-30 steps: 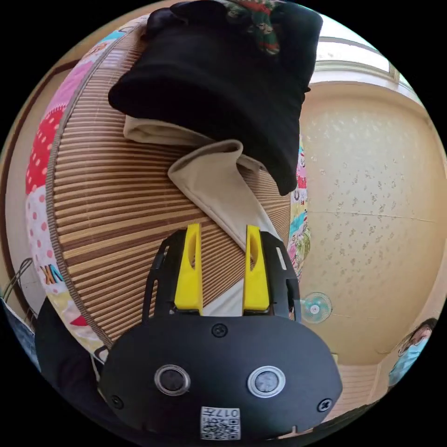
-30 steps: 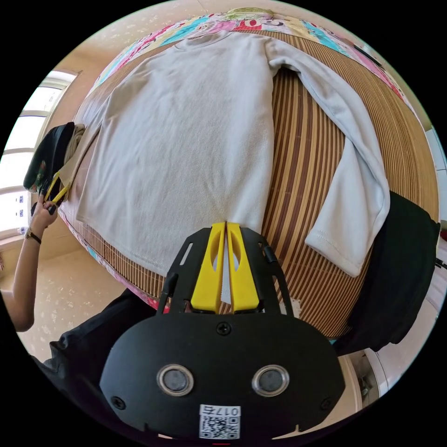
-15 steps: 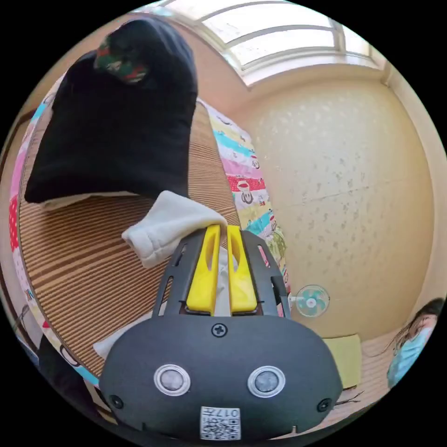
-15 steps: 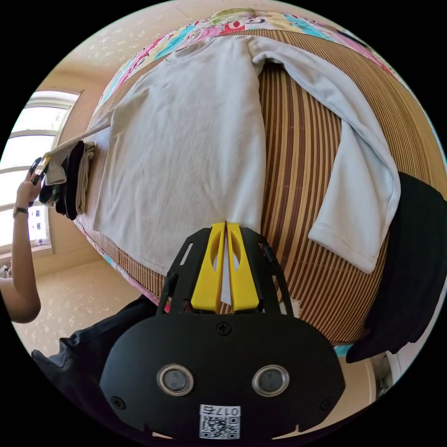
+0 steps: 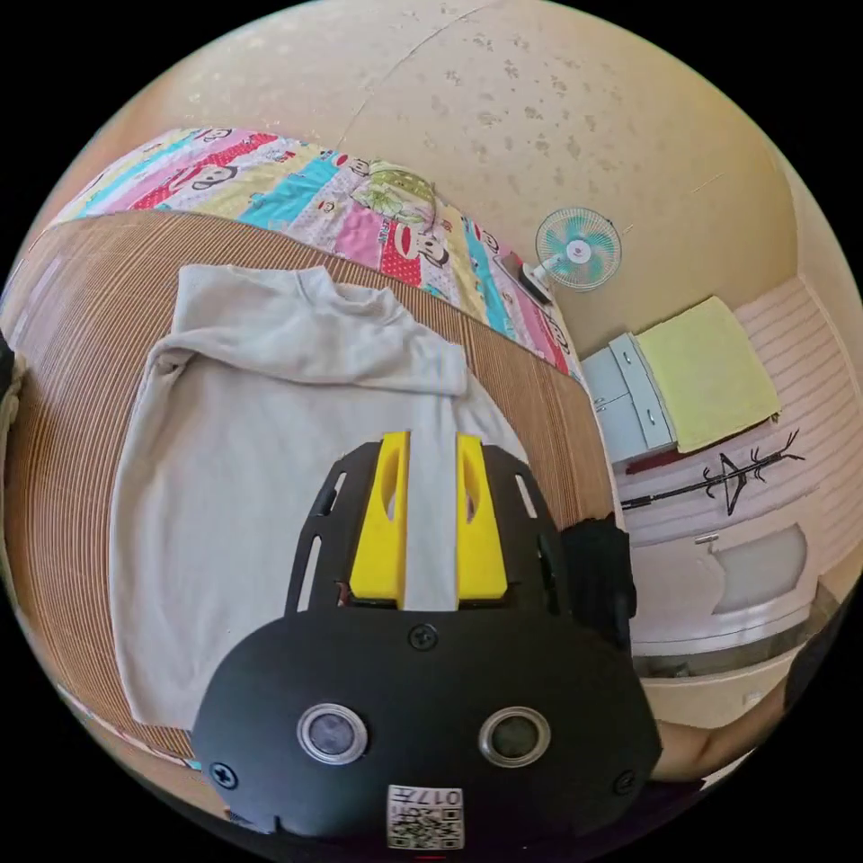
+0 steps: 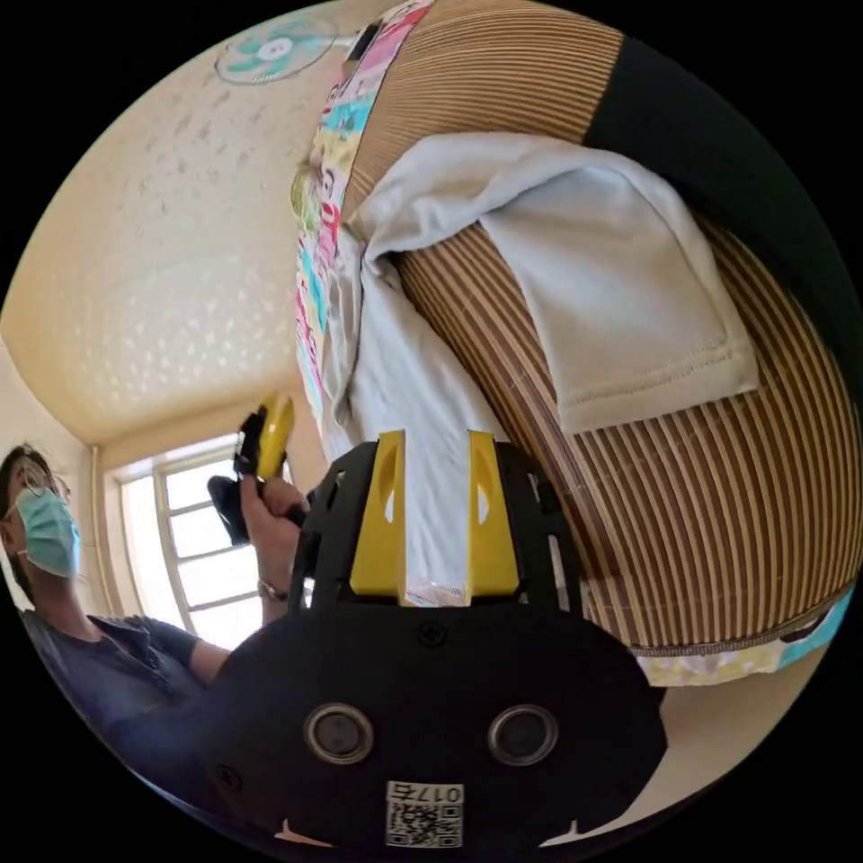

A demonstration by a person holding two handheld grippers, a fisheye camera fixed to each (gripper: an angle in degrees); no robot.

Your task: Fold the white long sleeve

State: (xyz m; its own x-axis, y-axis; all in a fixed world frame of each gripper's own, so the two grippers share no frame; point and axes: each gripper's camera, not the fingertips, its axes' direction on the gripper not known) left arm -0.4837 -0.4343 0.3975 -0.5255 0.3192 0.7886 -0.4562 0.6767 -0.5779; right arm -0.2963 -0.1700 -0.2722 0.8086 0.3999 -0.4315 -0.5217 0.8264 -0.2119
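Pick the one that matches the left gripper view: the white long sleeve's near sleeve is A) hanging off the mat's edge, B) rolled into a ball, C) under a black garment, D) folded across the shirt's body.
D: the sleeve lies across the body of the white long sleeve, running between the open jaws of the left gripper.
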